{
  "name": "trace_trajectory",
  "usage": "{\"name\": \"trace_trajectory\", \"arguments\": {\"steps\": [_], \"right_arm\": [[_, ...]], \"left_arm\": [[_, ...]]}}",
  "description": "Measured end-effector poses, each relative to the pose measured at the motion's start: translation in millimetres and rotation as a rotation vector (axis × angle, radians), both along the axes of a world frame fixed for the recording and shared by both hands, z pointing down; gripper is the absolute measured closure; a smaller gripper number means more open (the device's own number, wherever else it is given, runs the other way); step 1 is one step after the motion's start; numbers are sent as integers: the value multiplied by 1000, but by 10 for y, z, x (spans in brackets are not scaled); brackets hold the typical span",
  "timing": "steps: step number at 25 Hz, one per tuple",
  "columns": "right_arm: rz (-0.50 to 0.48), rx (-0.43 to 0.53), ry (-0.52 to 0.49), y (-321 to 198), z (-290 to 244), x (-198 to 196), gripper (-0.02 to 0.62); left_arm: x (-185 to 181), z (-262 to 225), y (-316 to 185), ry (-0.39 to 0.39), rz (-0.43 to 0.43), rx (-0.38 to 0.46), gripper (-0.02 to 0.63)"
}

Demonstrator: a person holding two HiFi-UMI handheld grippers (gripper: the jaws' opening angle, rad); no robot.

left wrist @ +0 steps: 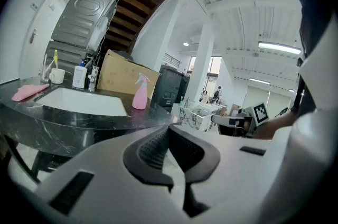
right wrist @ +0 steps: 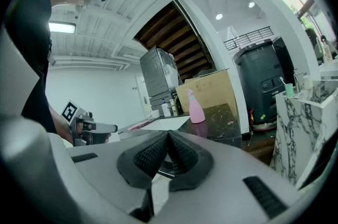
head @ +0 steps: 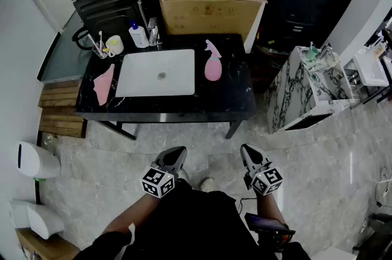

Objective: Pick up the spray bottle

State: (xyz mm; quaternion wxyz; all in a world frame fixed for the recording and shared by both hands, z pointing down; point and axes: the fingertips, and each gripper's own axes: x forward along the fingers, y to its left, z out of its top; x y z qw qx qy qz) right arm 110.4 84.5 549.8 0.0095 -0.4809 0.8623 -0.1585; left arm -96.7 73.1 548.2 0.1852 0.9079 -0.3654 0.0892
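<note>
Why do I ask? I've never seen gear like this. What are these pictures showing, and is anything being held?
A person holds hand-held tongs in each hand: left tongs, right tongs. One picture comes from a camera on the head, looking down; the other two ride on the tongs and look along them. Ahead stands a black counter with a white sink, a pink spray bottle right of it and a pink cloth left of it. Both tongs are shut and hold nothing; the bottle stands untouched.
</note>
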Motion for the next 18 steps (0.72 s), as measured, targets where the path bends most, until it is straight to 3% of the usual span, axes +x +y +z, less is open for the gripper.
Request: {"name": "trace_trajectory", "arguments": {"steps": [18], "right_arm": [[-48, -4, -22, 4, -32, -516, 569]], "left_arm": [[-462, 41, 176, -2, -42, -30, 598]]}}
